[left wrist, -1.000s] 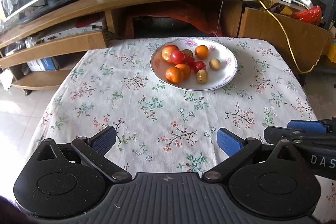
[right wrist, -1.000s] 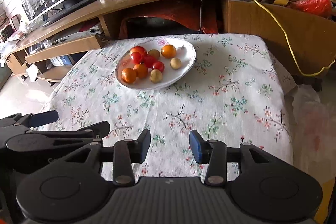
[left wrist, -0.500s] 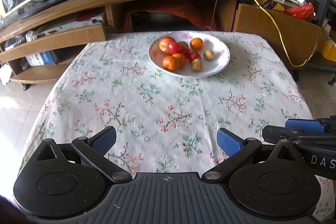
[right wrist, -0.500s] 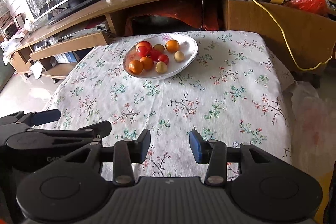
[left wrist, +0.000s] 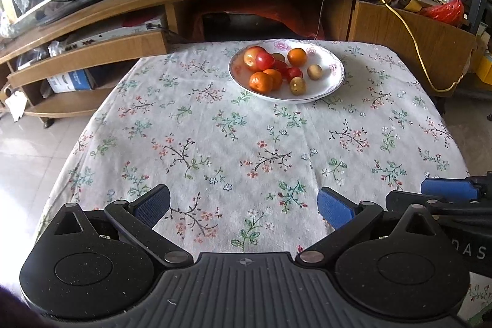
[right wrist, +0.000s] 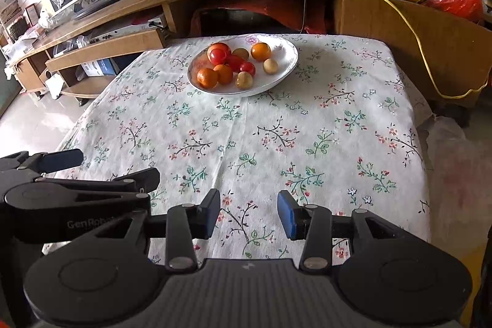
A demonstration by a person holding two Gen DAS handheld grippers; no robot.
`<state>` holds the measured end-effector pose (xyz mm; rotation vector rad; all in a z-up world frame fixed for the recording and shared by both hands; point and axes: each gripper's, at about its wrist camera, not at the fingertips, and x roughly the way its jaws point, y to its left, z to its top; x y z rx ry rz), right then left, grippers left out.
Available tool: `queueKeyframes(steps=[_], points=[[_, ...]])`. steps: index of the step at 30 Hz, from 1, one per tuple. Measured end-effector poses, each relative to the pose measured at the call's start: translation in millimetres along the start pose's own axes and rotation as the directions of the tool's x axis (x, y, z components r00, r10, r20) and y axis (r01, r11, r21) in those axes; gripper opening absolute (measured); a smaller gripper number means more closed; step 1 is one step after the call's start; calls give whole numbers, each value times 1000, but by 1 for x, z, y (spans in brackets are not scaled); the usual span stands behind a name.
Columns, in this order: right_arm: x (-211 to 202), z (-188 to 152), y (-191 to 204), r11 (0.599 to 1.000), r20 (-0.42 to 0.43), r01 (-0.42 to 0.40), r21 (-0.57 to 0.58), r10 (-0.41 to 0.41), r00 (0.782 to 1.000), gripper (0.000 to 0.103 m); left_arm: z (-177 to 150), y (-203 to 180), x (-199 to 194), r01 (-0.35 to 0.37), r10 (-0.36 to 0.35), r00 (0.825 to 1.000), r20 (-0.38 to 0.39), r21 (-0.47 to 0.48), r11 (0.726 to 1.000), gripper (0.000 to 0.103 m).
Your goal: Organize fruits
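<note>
Holding our left gripper (left wrist: pixel 243 205) and right gripper (right wrist: pixel 249 214) spread and empty, we hover well short of the plate (left wrist: pixel 333 80). Oranges (left wrist: pixel 260 82), tomatoes (left wrist: pixel 264 60) and kiwis (left wrist: pixel 297 85) lie piled on that plate.

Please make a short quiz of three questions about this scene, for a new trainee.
1. True or false: the left gripper holds a fruit.
2. Where are all the fruits? A) scattered on the tablecloth B) in the white plate C) on the floor
3. Fill in: the right gripper is ___, with nothing between its fingers.

Key: 1 false; 2 B; 3 open.
</note>
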<state>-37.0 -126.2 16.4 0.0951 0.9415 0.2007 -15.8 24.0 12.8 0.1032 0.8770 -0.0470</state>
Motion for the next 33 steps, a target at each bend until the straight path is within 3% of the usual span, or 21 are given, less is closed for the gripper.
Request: queueKeyframes(steps=[33], points=[[-7, -15, 9, 1000, -9, -2, -14, 1, 1000, 41, -12, 2, -11, -12, 12, 1000, 1, 12, 1000, 103]])
